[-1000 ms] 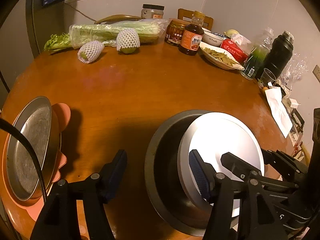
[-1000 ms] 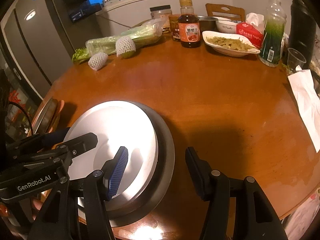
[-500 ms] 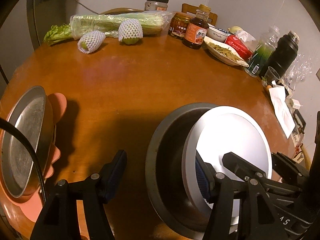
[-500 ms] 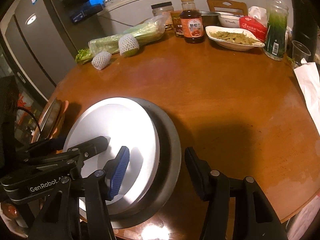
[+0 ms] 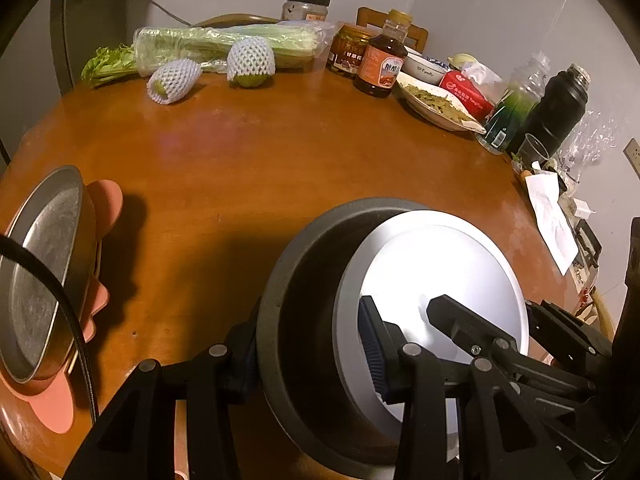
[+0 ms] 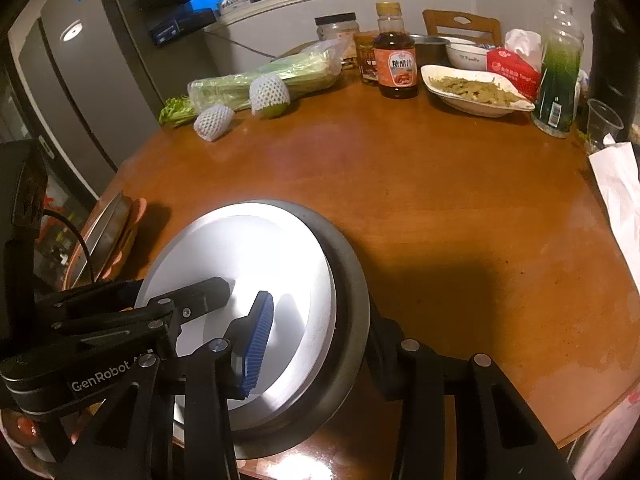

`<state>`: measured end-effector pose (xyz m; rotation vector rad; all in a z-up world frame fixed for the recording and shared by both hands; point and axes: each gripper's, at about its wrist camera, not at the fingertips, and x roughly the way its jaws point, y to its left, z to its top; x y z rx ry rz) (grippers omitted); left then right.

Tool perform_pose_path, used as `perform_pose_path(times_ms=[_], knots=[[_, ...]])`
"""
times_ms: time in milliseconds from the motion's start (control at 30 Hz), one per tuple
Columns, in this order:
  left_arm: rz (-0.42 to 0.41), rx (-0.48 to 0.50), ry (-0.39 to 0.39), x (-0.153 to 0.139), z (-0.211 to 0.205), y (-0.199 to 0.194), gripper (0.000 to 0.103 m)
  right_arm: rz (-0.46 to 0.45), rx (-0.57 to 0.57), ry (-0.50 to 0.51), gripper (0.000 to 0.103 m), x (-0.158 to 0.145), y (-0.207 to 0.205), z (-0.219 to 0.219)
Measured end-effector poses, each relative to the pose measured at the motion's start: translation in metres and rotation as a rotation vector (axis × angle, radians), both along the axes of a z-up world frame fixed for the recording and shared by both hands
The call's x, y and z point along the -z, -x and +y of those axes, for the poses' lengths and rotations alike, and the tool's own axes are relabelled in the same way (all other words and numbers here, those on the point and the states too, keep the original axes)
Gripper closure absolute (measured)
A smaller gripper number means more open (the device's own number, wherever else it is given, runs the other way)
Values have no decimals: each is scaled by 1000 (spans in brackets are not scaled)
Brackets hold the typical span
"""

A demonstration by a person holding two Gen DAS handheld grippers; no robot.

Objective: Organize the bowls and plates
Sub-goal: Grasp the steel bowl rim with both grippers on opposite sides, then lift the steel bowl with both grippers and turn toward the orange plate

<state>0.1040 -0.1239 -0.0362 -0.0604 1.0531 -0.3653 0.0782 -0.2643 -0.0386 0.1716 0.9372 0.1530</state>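
Note:
A dark grey bowl [image 5: 304, 264] sits at the near edge of the round wooden table [image 5: 256, 168], with a white plate [image 5: 448, 264] lying inside it. My left gripper [image 5: 304, 332] straddles the bowl's left rim: one finger outside the wall, the blue pad over the plate's edge. My right gripper [image 6: 320, 316] straddles the right rim of the bowl [image 6: 352, 280] the same way, its blue pad over the plate [image 6: 248, 248]. Both sets of jaws are closing, and a gap still shows at the inner pads. A metal plate [image 5: 40, 272] rests on a pink flower-shaped plate [image 5: 108, 200] at the left edge.
Along the far side stand bagged celery [image 5: 224, 44], two foam-netted fruits [image 5: 250, 58], a sauce bottle [image 5: 382, 60], jars, a dish of food [image 5: 436, 100], a tissue pack, a green bottle [image 5: 516, 108], a black flask [image 5: 556, 108] and a cup. Paper [image 6: 620, 184] lies at the right edge. A fridge [image 6: 80, 80] stands on the left.
Both grippers' jaws have narrowed around the bowl's rims, the outer fingers coming in to the bowl's wall. The hands, bowl and plate have stayed in place.

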Motion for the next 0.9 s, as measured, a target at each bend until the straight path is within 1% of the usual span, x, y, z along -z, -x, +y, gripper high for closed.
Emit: perform_pose_path(times_ms=[533,900], knots=[[-47,-22,6,-21,11,11,60,-45,-22,6,58,-20,5,10],[-84,-47,17,-39,26,16,60,-82,-48,18,58,-38,6,23]])
